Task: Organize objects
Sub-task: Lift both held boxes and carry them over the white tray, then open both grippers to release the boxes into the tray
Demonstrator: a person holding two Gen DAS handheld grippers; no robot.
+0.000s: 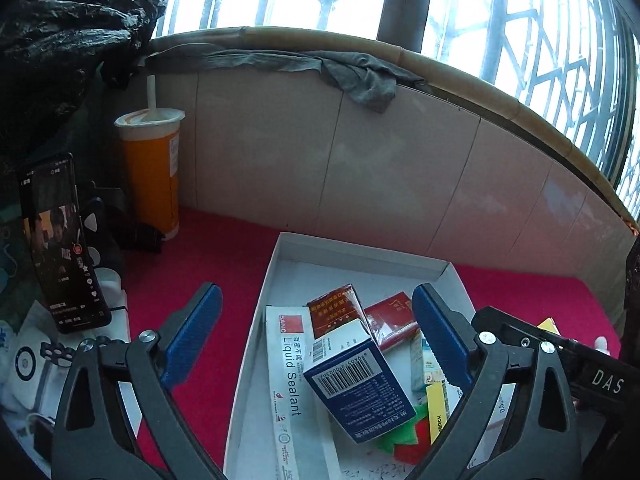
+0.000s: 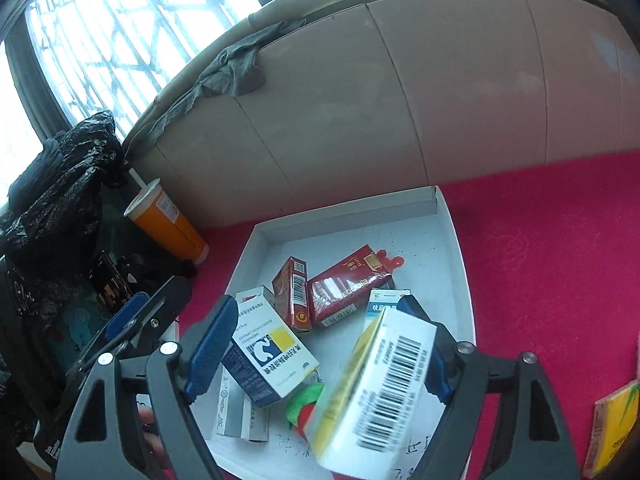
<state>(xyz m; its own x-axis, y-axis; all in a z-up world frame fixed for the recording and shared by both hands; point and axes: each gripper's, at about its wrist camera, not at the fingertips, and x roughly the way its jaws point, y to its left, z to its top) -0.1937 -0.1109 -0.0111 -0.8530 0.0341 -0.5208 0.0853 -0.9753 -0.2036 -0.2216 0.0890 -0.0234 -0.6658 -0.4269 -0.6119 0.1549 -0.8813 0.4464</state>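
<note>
Both hand-held grippers hang over the white tray. Left hand-held gripper gapes wide, holding nothing, above a blue-and-white box. Right hand-held gripper stands wide too; a blurred yellow-and-white barcode box lies between its pads, touching the right one, whether gripped I cannot tell.

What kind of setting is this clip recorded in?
Probably a lived-in room at home, not a lab. A red cloth covers a surface under a latticed window, with a takeaway drink cup, a propped phone playing video, and a white tray of medicine boxes.
</note>
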